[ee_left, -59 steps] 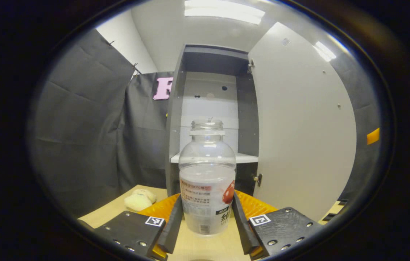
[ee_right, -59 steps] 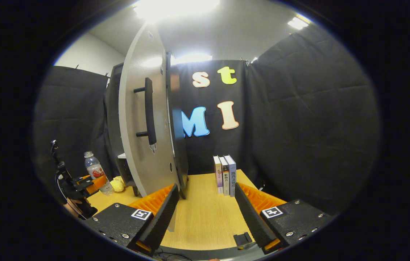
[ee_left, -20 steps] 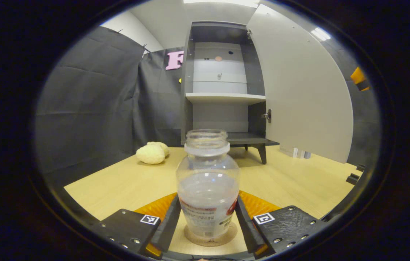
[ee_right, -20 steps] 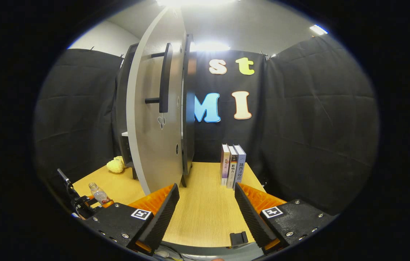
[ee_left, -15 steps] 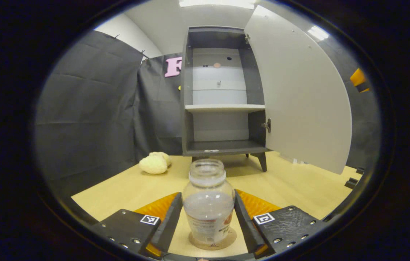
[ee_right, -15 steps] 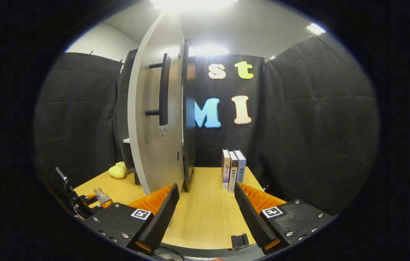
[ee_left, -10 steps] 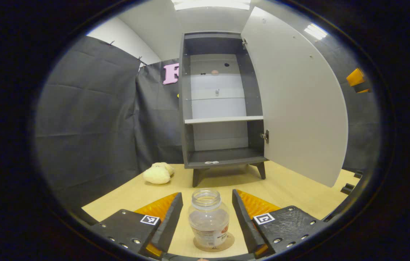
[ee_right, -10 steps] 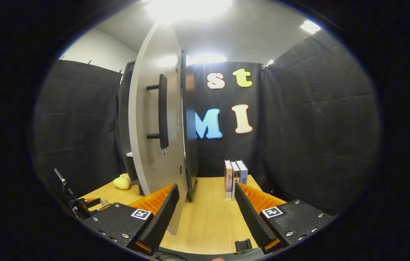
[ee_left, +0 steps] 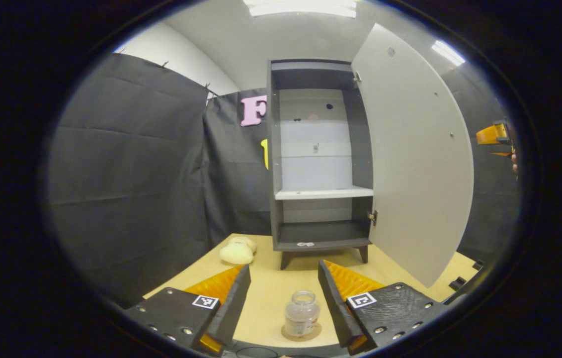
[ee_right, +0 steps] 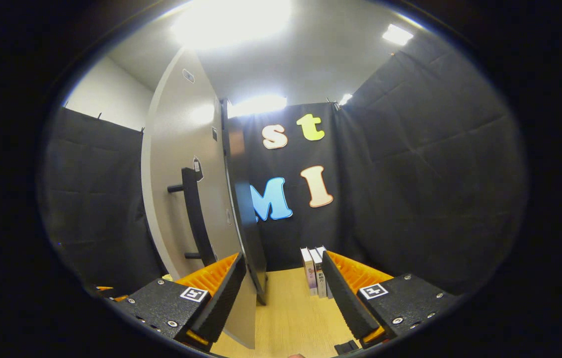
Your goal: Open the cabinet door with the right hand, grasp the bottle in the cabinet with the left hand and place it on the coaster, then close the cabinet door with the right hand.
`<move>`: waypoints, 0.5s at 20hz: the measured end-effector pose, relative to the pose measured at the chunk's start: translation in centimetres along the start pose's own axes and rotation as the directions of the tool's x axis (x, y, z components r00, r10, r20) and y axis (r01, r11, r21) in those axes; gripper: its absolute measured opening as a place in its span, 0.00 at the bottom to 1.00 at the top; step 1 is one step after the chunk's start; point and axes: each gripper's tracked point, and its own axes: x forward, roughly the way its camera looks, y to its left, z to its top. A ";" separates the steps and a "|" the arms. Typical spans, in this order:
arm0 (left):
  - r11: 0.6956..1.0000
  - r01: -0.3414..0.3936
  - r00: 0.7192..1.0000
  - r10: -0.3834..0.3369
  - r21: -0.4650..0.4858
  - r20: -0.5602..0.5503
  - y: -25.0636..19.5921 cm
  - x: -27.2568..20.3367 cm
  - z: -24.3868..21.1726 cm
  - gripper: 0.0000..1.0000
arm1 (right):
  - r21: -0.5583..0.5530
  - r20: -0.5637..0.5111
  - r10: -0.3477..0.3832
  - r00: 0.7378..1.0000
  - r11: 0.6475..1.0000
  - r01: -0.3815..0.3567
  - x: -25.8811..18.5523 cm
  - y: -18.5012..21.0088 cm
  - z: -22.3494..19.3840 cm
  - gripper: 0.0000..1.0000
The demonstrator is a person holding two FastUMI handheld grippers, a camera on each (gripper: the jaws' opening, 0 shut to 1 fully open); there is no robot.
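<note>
1. Left gripper view: the left hand-held gripper (ee_left: 281, 303) has its fingers spread wide, with the bottle (ee_left: 302, 314) standing upright between them and touching neither finger.
2. The bottle is clear, has no cap, and stands on the round coaster (ee_left: 302, 332) on the tabletop (ee_left: 271, 283), near the front edge.
3. Farther back stands the cabinet (ee_left: 319, 159), its two shelves bare apart from a small pale scrap on the lower one.
4. The cabinet door (ee_left: 412, 154) is swung open to the right, its inner face toward the camera.
5. A pale yellow lump (ee_left: 237, 250) lies on the tabletop to the left of the cabinet's legs.
6. At the far right edge of this view, past the door, part of the right hand-held gripper (ee_left: 494, 136) shows.
7. Right gripper view: the right hand-held gripper (ee_right: 283, 293) is spread open and holds nothing.
8. The door's outer face (ee_right: 181, 174) is near, on the left, with its dark bar handle (ee_right: 194, 219) just above the left finger; I cannot tell whether that finger touches the door.
9. A row of books (ee_right: 313, 271) stands upright at the far side of the tabletop, seen between the fingers.
</note>
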 end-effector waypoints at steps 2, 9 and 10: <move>1.000 -0.008 1.000 0.007 0.010 0.016 1.6 0.0 1.7 0.78 | -0.017 0.008 -0.033 0.999 0.999 0.033 0.5 0.4 0.4 0.95; 0.999 -0.038 0.997 0.040 -0.026 0.070 8.5 1.7 4.3 0.82 | -0.090 0.081 -0.186 0.979 0.977 0.193 2.4 1.6 2.1 0.95; 0.998 -0.040 0.996 0.043 -0.037 0.074 9.3 1.9 4.3 0.82 | -0.104 0.081 -0.189 0.979 0.975 0.197 2.6 2.2 2.1 0.95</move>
